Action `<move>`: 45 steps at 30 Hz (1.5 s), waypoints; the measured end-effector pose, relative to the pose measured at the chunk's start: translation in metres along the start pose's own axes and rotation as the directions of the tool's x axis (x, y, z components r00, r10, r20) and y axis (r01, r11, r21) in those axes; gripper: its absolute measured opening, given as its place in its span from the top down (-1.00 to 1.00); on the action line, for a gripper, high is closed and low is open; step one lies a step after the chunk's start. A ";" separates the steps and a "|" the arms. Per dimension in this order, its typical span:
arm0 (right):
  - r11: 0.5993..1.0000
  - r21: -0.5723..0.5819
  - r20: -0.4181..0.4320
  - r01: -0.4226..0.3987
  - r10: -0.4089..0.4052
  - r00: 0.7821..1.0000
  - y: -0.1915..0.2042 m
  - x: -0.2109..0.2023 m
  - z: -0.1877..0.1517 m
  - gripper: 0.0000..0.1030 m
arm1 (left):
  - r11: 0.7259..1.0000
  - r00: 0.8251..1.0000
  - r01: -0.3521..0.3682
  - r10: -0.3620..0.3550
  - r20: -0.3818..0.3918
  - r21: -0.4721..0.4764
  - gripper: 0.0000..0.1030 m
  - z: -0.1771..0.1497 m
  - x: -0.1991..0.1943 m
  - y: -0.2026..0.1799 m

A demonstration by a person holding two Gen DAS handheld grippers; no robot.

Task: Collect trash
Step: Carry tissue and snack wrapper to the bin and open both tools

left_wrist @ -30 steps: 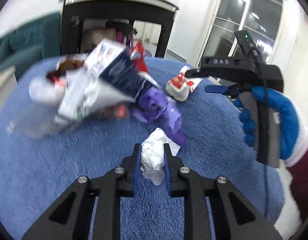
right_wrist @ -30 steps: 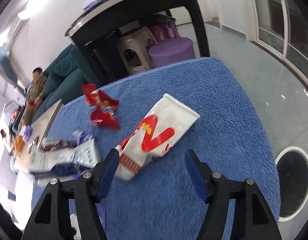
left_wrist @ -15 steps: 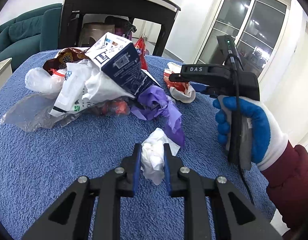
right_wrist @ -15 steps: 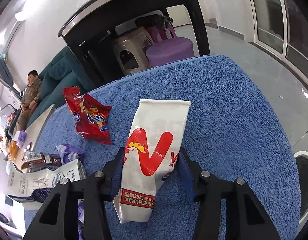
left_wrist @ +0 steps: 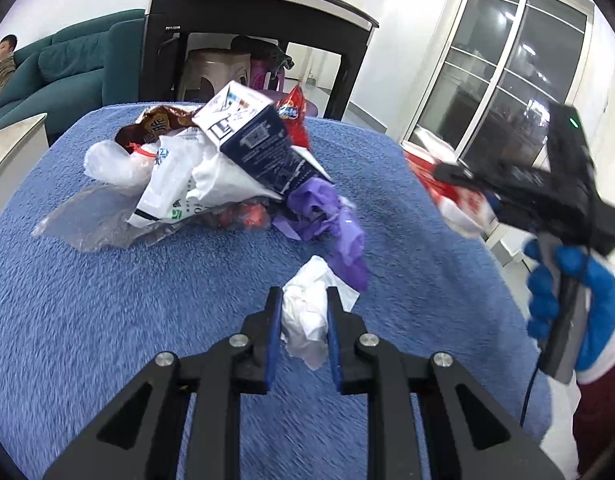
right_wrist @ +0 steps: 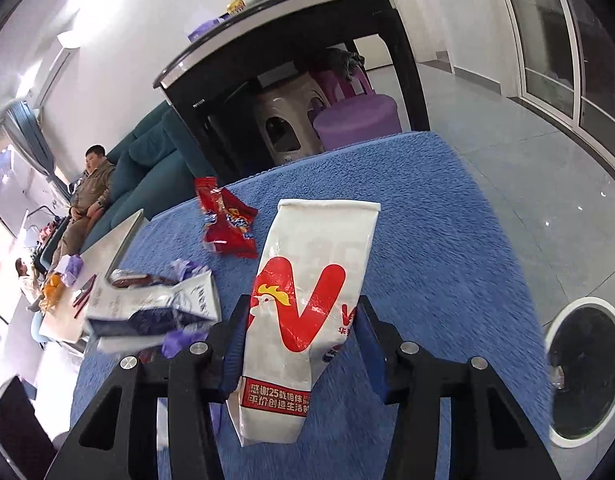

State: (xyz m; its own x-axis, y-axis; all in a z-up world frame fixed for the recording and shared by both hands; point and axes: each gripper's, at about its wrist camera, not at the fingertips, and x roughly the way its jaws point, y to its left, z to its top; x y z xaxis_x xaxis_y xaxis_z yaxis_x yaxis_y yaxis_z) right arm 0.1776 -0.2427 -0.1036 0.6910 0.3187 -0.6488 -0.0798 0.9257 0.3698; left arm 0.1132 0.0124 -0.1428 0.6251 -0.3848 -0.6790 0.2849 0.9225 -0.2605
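Closing in over the last second, the right tool now grips the white bag, lifted off the blue tabletop. Left tool clamps a tissue near the trash pile; both look ready for binning

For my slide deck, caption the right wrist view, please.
Right tongs clamp a white chicken-logo bag above the blue cloth.

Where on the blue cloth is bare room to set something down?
Free: the blue cloth left of the left gripper, below the trash pile; also right of the white bag toward the bin. Crowded: around the pile and purple glove.
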 end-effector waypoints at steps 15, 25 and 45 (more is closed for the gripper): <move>0.995 0.037 0.124 0.094 -0.098 0.987 -0.066 -0.147 -0.066 0.08 | 0.974 0.991 0.132 -0.127 -0.043 0.185 0.63 0.014 -0.033 -0.111; 0.948 0.203 0.128 0.244 -0.273 0.954 -0.184 -0.188 -0.090 0.08 | 0.892 0.955 0.273 -0.206 -0.213 0.362 0.63 0.039 0.051 -0.263; 0.855 0.280 -0.115 0.436 -0.421 0.900 -0.345 -0.090 -0.104 -0.04 | 0.907 0.884 0.321 -0.183 -0.431 0.274 -0.03 0.040 0.250 -0.388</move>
State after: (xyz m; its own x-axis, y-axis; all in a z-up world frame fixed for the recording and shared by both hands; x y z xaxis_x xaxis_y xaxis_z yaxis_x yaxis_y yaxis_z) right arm 0.0681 -0.5695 -0.2421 0.5730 -0.0794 -0.8157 0.4340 0.8737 0.2198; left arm 0.1881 -0.4431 -0.1841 0.1874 -0.4954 -0.8482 0.6579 0.7045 -0.2661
